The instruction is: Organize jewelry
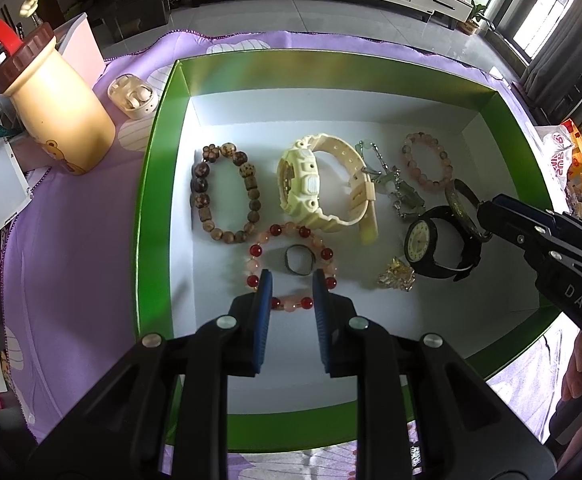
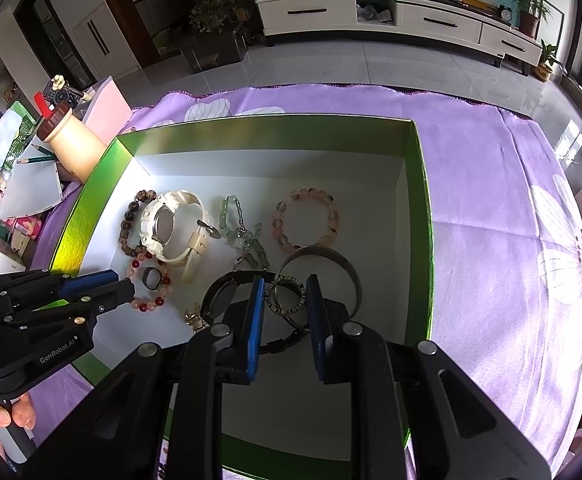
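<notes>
A green box (image 1: 163, 128) with a white floor holds the jewelry: a brown bead bracelet (image 1: 223, 192), a cream watch (image 1: 311, 184), a green bead chain (image 1: 395, 188), a pink bead bracelet (image 1: 425, 164), a red-and-pink bracelet (image 1: 291, 268) around a small dark ring (image 1: 298, 260), a black watch (image 1: 435, 244) and a gold trinket (image 1: 395, 278). My left gripper (image 1: 291, 280) is open over the red-and-pink bracelet, holding nothing. My right gripper (image 2: 283, 296) is shut on a metal bangle (image 2: 287, 300), held above the black watch (image 2: 227, 300); a silver bangle (image 2: 331, 264) lies behind.
The box (image 2: 419, 216) sits on a purple flowered cloth (image 2: 491, 208). A cream bottle with a brown lid (image 1: 51, 100), an earbud case (image 1: 133, 96), pencils and papers lie to the left. Snack packets (image 1: 571, 160) lie to the right.
</notes>
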`<state>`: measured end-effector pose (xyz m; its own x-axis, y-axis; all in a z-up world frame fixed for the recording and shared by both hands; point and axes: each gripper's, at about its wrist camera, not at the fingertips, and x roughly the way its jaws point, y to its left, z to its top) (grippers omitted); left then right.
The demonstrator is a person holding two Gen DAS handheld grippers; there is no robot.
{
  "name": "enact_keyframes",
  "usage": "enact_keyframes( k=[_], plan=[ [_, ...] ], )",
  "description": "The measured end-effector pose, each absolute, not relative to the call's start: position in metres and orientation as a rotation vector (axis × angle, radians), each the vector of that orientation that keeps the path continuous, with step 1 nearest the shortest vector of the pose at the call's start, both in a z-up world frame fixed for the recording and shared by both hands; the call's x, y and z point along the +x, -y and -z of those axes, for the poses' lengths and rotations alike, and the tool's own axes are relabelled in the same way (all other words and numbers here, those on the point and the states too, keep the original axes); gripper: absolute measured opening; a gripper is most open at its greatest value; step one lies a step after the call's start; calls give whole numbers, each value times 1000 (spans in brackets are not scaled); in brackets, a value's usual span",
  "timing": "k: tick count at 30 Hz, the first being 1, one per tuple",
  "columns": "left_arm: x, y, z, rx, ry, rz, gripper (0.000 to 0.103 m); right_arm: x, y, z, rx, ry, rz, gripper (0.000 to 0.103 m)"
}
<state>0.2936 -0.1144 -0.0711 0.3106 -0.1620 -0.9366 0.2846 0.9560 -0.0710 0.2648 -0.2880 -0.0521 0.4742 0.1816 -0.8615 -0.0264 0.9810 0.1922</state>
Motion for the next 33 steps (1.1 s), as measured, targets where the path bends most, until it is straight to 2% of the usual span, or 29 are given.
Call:
enact_keyframes(
  k=[33],
  plan=[
    [292, 112, 65, 117, -1209, 287, 20, 265, 291, 51, 172, -1084, -125, 21]
  ],
)
